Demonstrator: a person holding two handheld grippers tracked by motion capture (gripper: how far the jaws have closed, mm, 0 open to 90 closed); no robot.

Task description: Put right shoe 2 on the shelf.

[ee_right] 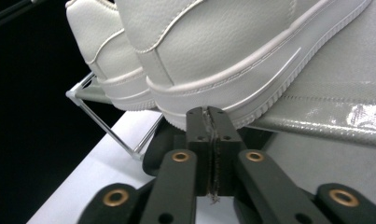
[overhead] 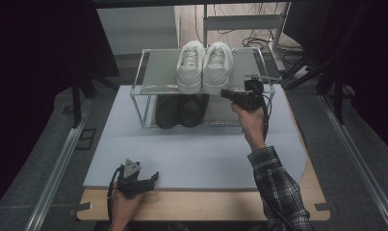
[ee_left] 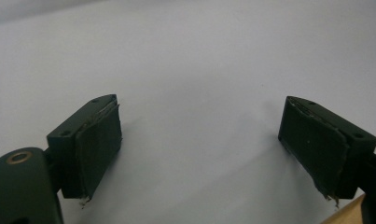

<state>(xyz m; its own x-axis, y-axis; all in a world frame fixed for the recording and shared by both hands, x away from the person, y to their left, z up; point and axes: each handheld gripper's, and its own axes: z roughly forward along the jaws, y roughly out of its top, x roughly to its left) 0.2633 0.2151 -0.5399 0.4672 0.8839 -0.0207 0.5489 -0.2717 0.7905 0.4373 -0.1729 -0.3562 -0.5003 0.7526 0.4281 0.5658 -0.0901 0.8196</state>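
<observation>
Two white sneakers [overhead: 203, 67] stand side by side on the top shelf of a metal-framed shoe rack [overhead: 153, 87], heels toward me. A pair of dark shoes [overhead: 180, 110] sits on the lower level. My right gripper [overhead: 225, 93] is shut with nothing between its jaws. Its tips are at the heel of the right-hand sneaker [ee_right: 232, 51], just under the sole's edge [ee_right: 212, 112]; whether they touch it I cannot tell. My left gripper [overhead: 149, 180] rests near the front edge of the grey mat, open and empty [ee_left: 199, 107].
The rack stands at the back of a grey mat [overhead: 196, 154] on a wooden table [overhead: 206, 204]. Metal rails [overhead: 61, 159] run along both sides. A desk leg and cables [overhead: 259, 33] lie behind the rack.
</observation>
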